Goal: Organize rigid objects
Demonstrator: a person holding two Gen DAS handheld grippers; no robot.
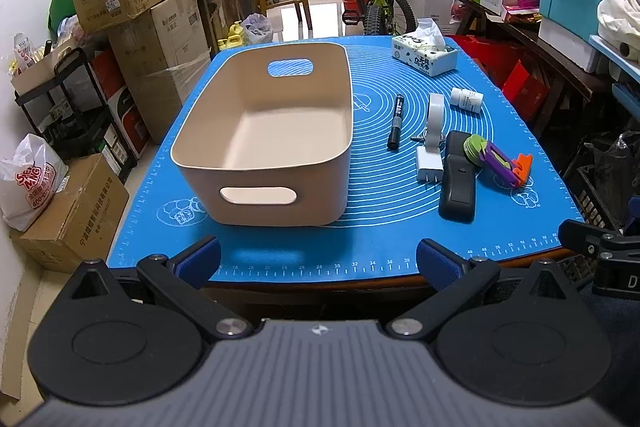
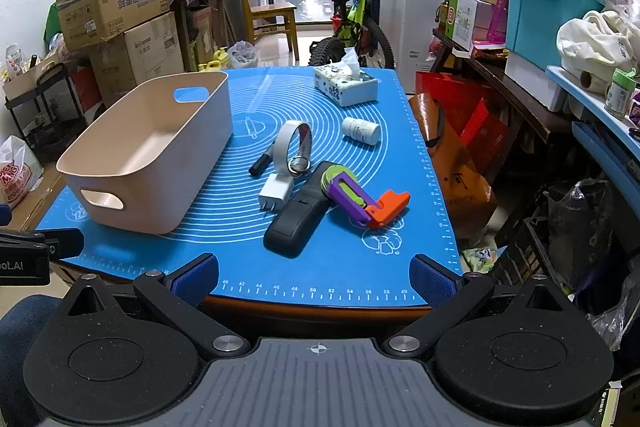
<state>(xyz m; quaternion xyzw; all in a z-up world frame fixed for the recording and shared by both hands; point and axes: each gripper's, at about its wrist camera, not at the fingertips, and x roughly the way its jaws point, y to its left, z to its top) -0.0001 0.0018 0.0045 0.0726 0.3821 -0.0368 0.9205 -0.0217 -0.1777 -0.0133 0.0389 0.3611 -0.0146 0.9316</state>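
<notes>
both grippers, left gripper (image 1: 318, 261) and right gripper (image 2: 314, 277), spread wide and empty; beige plastic bin (image 1: 264, 131) at centre left is empty, so first pick next, likely the black marker pen (image 1: 396, 123).

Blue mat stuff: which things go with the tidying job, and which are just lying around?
For the job: beige bin, black marker, tape roll, white charger, black remote, purple and orange toy, white pill bottle.

Probably just lying about: tissue pack, bicycle, cardboard boxes, wooden chair.

Empty beige bin (image 1: 224, 163) left of marker (image 1: 397, 121), charger (image 1: 429, 167), tape (image 1: 435, 119)
</notes>
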